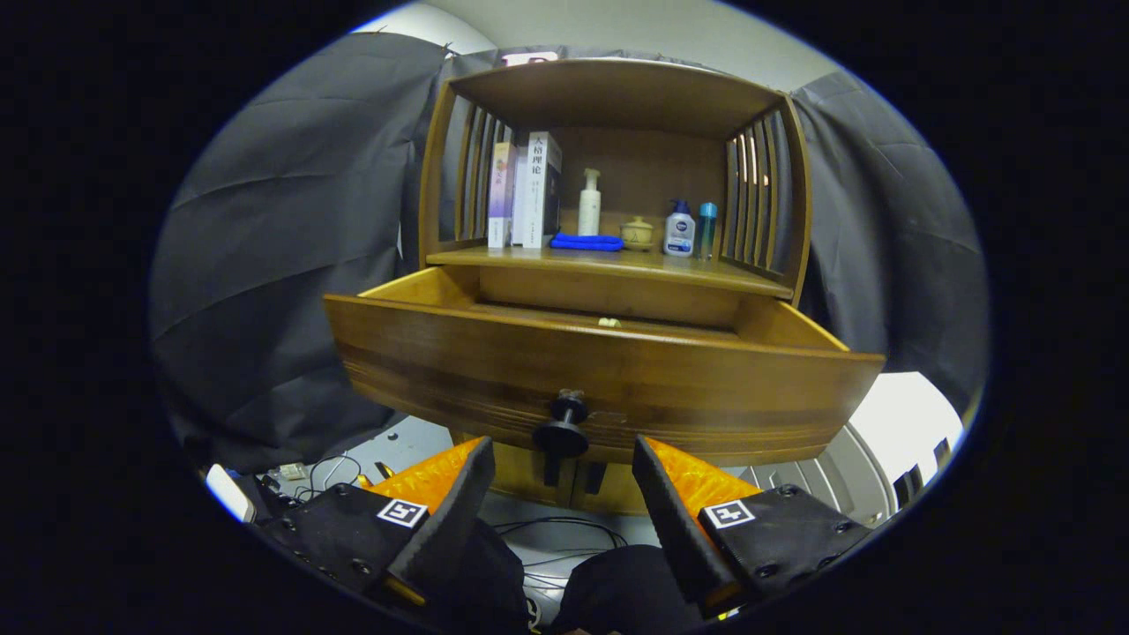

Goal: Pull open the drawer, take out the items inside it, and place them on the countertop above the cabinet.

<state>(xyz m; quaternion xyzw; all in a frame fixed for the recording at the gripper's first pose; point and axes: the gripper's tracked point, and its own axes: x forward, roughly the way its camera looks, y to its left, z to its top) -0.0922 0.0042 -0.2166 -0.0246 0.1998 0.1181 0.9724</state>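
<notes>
Tongs (562, 459) at bottom centre of frame: we see the two fingers spread wide, nothing gripped, nothing touching them. The black round knob (562, 432) of the drawer sits in the gap betw. the fingertips, just beyond them, clear of both.

Drawer (609, 370) fills mid frame, pulled well out of the cabinet. Brown wood, horiz. grain bands on the front panel, groove lines along its lower edge. Front panel hides most of the inside; we make out only one small pale item (609, 323) at the back, just above the front's top edge. Can't tell what it is.

Worktop (617, 263) above the drawer, upper centre, same wood, slatted side panels and a flat top board over it. On it, left to right:
- upright books (527, 190), approx. three
- folded blue cloth (586, 242), soft, lying flat
- white pump bottle (589, 203) behind the cloth
- small tan lidded pot (637, 233), round
- white bottle w/ blue pump (679, 229)
- slim teal bottle (707, 227), just beside it

Cables (326, 472) on the floor at lower left.
</notes>
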